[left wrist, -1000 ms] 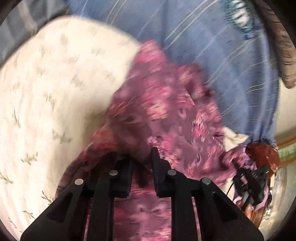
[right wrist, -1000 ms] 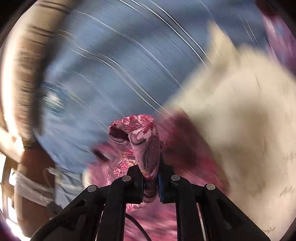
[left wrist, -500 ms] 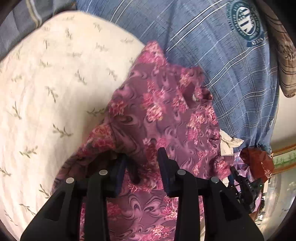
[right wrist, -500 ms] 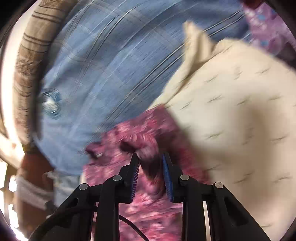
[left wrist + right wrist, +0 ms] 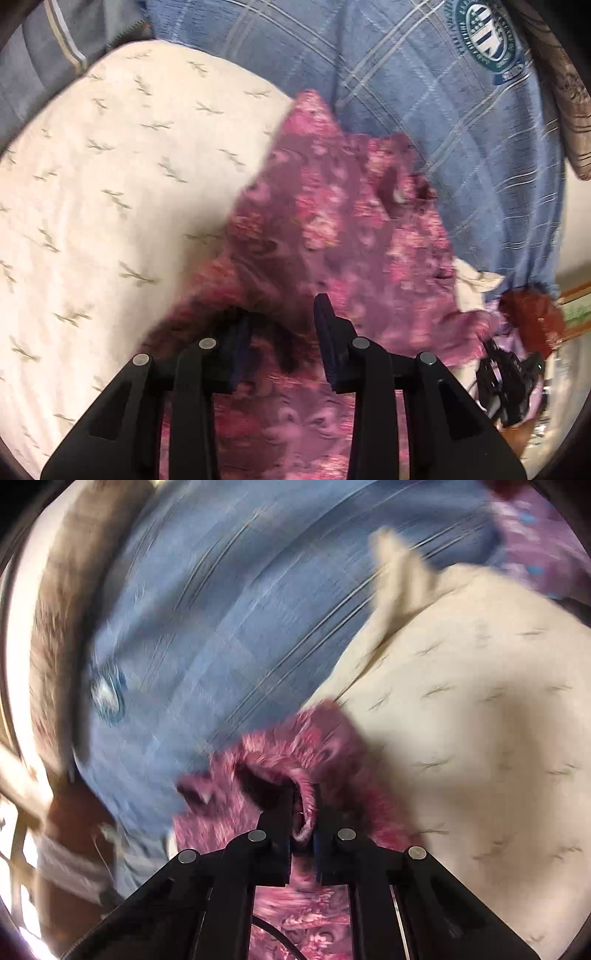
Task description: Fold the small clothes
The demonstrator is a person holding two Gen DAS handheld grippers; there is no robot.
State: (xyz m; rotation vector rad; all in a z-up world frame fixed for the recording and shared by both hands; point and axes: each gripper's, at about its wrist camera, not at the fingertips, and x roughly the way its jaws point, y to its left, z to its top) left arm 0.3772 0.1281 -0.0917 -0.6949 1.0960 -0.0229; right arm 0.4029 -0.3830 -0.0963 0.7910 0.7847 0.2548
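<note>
The right tool [image 5: 303, 805], jaws having just closed, is pinching a fold of the purple floral garment [image 5: 332, 229]. The left tool [image 5: 282, 332] is standing parted over it, gripping nothing. The garment is lying between a cream cloth [image 5: 110, 177] and a blue plaid shirt [image 5: 461, 122] beyond.

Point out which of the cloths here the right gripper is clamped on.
The pink floral garment; the right gripper pinches its edge. The blue plaid cloth and cream leaf-print cloth lie untouched.
</note>
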